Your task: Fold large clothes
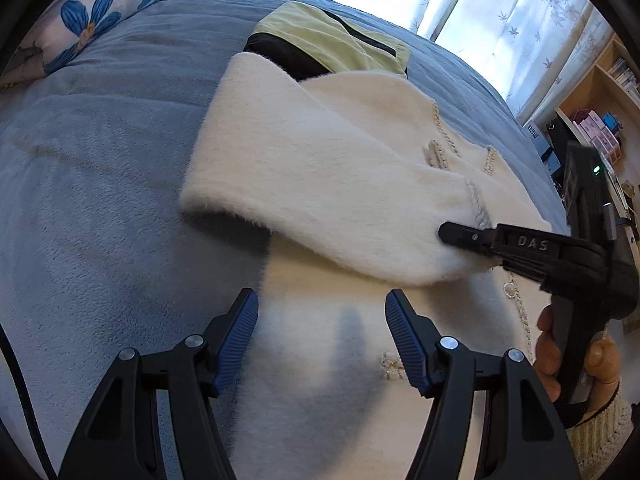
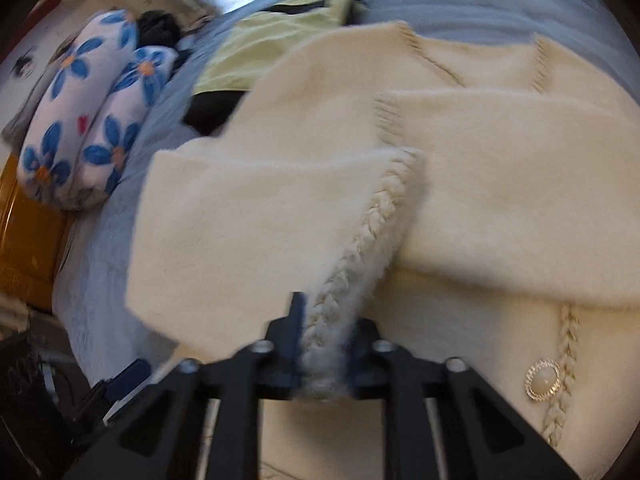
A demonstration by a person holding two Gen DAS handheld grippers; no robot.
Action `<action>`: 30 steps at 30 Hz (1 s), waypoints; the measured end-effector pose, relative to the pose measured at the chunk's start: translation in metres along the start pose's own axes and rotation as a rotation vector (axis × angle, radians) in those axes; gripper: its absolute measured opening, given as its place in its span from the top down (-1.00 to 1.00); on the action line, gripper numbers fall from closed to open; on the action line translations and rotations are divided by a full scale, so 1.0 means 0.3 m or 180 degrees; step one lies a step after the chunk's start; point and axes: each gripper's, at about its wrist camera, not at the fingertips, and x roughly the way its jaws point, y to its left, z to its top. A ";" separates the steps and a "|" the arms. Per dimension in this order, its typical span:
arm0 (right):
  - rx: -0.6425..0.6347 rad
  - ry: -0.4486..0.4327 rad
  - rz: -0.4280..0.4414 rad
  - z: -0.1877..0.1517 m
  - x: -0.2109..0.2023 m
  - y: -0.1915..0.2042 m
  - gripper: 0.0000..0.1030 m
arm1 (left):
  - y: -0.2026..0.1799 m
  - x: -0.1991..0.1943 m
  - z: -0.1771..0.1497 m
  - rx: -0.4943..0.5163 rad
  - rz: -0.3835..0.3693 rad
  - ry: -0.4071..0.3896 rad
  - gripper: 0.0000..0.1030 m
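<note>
My left gripper (image 1: 321, 336) is hovering with jaws spread wide over the cream cardigan (image 1: 320, 168) lying on the grey bed (image 1: 100, 200); my right gripper (image 2: 324, 344) is pinching its braided sleeve cuff (image 2: 340, 296) tight.

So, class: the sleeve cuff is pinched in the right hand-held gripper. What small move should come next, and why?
Probably lower the cuff onto the cardigan front and release. The right hand-held gripper is shut on it, and the sleeve already lies folded across the body. The left hand-held gripper hangs open over the cardigan, free to smooth it.
</note>
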 end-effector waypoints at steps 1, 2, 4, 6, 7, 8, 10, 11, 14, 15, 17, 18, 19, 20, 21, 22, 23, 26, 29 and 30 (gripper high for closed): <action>-0.0116 -0.0125 -0.0019 0.012 -0.035 0.027 0.71 | 0.000 0.003 0.001 -0.0007 0.0005 0.0002 -0.25; -0.0208 -0.0234 -0.0031 0.023 -0.065 0.046 0.72 | 0.004 0.003 0.001 -0.0018 0.0006 0.0004 -0.26; -0.0387 -0.0634 -0.0042 0.063 -0.191 0.085 0.72 | 0.005 0.003 0.000 -0.0022 0.0020 0.0004 -0.25; -0.0361 -0.0960 -0.0024 0.101 -0.311 0.068 0.72 | 0.000 0.000 0.001 0.0001 0.0020 -0.0012 -0.25; -0.0339 -0.1056 -0.0052 0.113 -0.350 0.052 0.72 | -0.004 -0.002 0.000 0.0021 0.0026 -0.0023 -0.25; -0.0310 -0.1197 -0.0138 0.125 -0.403 0.019 0.72 | -0.010 -0.004 0.000 0.0043 0.0031 -0.0034 -0.26; -0.0262 -0.1347 -0.0375 0.129 -0.459 -0.056 0.71 | -0.023 -0.005 -0.003 0.0095 0.0037 -0.0055 -0.26; -0.0199 -0.1368 -0.0549 0.124 -0.470 -0.104 0.70 | -0.028 -0.002 -0.006 0.0120 0.0044 -0.0054 -0.26; 0.0153 -0.1128 -0.0999 0.092 -0.433 -0.278 0.63 | -0.043 0.009 -0.010 0.0169 0.0043 -0.0028 -0.25; 0.0265 -0.0975 -0.1115 0.079 -0.405 -0.331 0.60 | -0.045 0.013 -0.010 0.0182 0.0041 -0.0018 -0.25; 0.0476 -0.0580 -0.1284 0.032 -0.341 -0.446 0.59 | -0.056 0.023 -0.005 0.0221 0.0052 0.0005 -0.26; 0.0558 -0.0467 -0.1293 0.007 -0.323 -0.490 0.59 | -0.062 0.022 -0.004 0.0245 0.0058 0.0015 -0.26; 0.0613 -0.0423 -0.1264 -0.012 -0.320 -0.520 0.59 | -0.066 0.027 0.005 0.0264 0.0067 0.0028 -0.26; 0.0688 -0.0403 -0.1189 -0.038 -0.321 -0.556 0.59 | -0.069 0.031 0.015 0.0282 0.0071 0.0038 -0.26; 0.0743 -0.0418 -0.1090 -0.057 -0.324 -0.576 0.49 | -0.068 0.033 0.024 0.0291 0.0069 0.0045 -0.26; 0.0792 -0.0444 -0.1008 -0.068 -0.335 -0.593 0.34 | -0.068 0.039 0.048 0.0297 0.0068 0.0062 -0.26; 0.0831 -0.0464 -0.0960 -0.074 -0.340 -0.599 0.29 | -0.069 0.041 0.059 0.0301 0.0067 0.0062 -0.26; 0.0949 -0.0539 -0.0796 -0.060 -0.359 -0.640 0.23 | -0.068 0.052 0.142 0.0380 0.0102 0.0014 -0.26; 0.0989 -0.0581 -0.0746 -0.025 -0.362 -0.663 0.23 | -0.059 0.082 0.235 0.0413 0.0083 0.0007 -0.26; 0.0968 -0.0593 -0.0730 -0.002 -0.356 -0.673 0.22 | -0.054 0.103 0.276 0.0404 0.0070 0.0018 -0.26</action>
